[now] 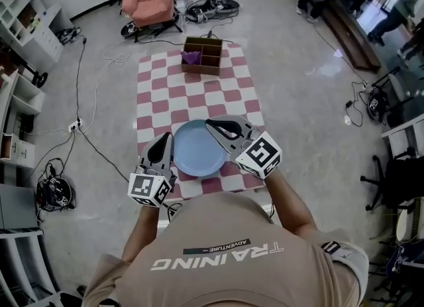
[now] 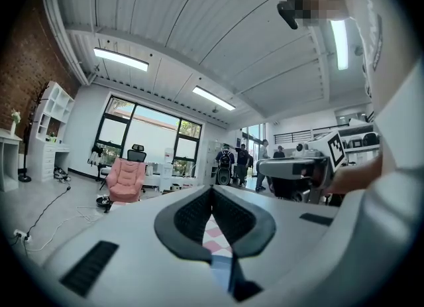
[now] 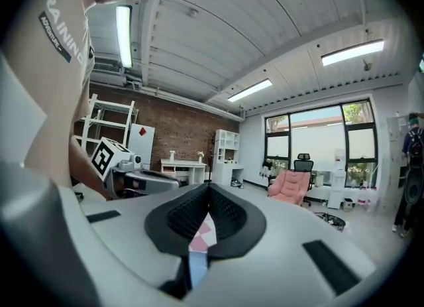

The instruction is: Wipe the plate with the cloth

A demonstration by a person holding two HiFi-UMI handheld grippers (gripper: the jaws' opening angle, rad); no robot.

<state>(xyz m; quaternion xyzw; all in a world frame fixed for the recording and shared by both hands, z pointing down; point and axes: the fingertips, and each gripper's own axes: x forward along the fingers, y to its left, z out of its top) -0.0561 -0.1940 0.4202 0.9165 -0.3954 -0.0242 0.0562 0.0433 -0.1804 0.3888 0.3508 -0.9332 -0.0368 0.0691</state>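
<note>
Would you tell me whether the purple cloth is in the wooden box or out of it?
In it: the purple cloth sits in a left-hand compartment of the wooden box, seen in the head view.

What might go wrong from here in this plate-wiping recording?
The purple cloth lies in the wooden box at the far end of the table. Both hand-held grippers, left and right, are shut without it, so wiping may start bare. The blue plate sits close to the near edge; a bump may push it off.

plate (image 1: 197, 150): light blue, round, at checkered mat's (image 1: 159, 87) near end | cloth (image 1: 192, 58): purple, crumpled, in wooden box's (image 1: 213, 46) left side
</note>
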